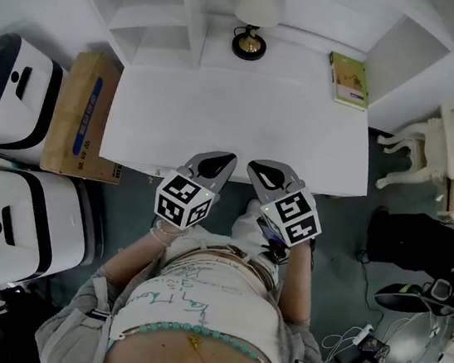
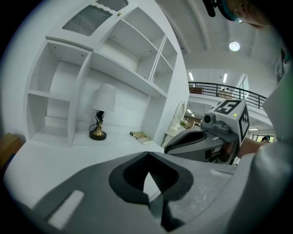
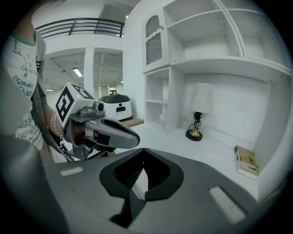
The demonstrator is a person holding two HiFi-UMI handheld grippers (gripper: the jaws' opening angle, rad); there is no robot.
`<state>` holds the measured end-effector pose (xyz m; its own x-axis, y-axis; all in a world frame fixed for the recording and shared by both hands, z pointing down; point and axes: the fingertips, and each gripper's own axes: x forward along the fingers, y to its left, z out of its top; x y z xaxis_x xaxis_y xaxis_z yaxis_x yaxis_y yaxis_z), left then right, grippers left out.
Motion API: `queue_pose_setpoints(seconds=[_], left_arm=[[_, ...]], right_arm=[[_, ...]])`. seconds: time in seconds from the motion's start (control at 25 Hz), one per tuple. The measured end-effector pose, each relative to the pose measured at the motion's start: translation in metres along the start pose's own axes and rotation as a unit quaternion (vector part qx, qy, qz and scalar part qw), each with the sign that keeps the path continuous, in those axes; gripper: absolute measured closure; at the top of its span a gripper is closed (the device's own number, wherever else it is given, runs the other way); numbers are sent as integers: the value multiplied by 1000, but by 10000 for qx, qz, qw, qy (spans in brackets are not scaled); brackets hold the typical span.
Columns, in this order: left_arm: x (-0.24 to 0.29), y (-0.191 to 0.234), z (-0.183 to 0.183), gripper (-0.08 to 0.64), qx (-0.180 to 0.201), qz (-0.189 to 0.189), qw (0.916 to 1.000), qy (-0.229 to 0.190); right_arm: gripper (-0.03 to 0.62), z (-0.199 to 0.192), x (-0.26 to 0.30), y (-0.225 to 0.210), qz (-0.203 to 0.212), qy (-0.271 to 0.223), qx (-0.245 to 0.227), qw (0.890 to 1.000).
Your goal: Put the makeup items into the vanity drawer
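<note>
Just past vanity edge [image 1: 335, 191], right tool [image 1: 253, 166]

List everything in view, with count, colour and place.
vanity desk: one, white, centre, before the person
shelves: several, white, at the desk's back and sides
lamp: one, white shade, gold-and-black base, back centre of desk
book: one, green and yellow, back right of desk
cardboard box: one, brown, floor left of desk
machines: two, white and black, floor far left
left gripper: one, grey, shut, nothing in it, near desk's front edge
right gripper: one, grey, shut, nothing in it, beside the left one
</note>
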<state>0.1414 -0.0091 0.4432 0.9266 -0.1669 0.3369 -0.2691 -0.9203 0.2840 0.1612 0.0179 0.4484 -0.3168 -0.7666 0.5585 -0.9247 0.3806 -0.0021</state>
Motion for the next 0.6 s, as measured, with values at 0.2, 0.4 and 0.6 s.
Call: queue_pose_setpoints(seconds=[0.2,0.4,0.6], left_arm=[[-5,-9,17,555,70,-90,9998,-187],[-8,-14,32,555,192,-147,9992,-321],[-10,-20,47,555,287,-220,9983,-455]], right_arm=[[563,14,-8,1,-15,-263,65,9996],[565,31,-16,0,-22,-541,116,9985],[565,46,-24,1,-24,-778,141,9969]])
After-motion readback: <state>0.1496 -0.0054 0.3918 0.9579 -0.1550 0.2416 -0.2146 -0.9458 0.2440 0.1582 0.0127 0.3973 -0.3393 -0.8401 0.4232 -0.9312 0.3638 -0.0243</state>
